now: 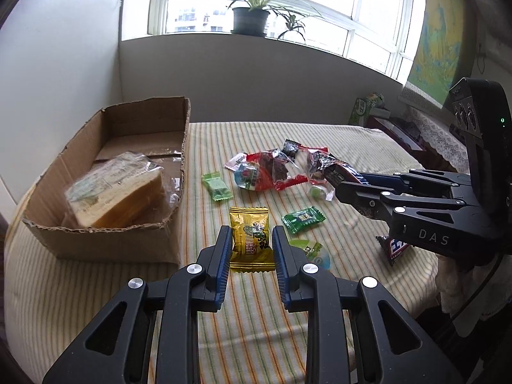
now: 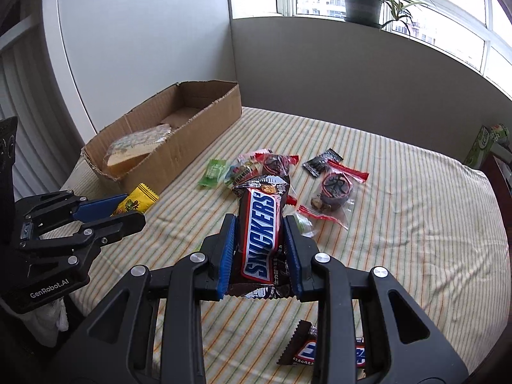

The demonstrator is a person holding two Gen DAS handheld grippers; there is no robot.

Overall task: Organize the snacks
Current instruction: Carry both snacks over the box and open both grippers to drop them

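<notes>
Two grippers each pinch a snack above the striped counter (image 2: 400, 224): the left gripper (image 1: 251, 246) clamps a yellow packet (image 1: 251, 240) at lower centre, the right gripper (image 2: 260, 249) squeezes a Snickers bar (image 2: 260, 227). The cardboard box (image 1: 105, 236) sits at left, holding wrapped bread (image 1: 118, 192); loose sweets (image 1: 272, 169) lie mid-frame.

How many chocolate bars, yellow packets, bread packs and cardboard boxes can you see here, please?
Chocolate bars: 2
Yellow packets: 1
Bread packs: 1
Cardboard boxes: 1
Total: 5
</notes>
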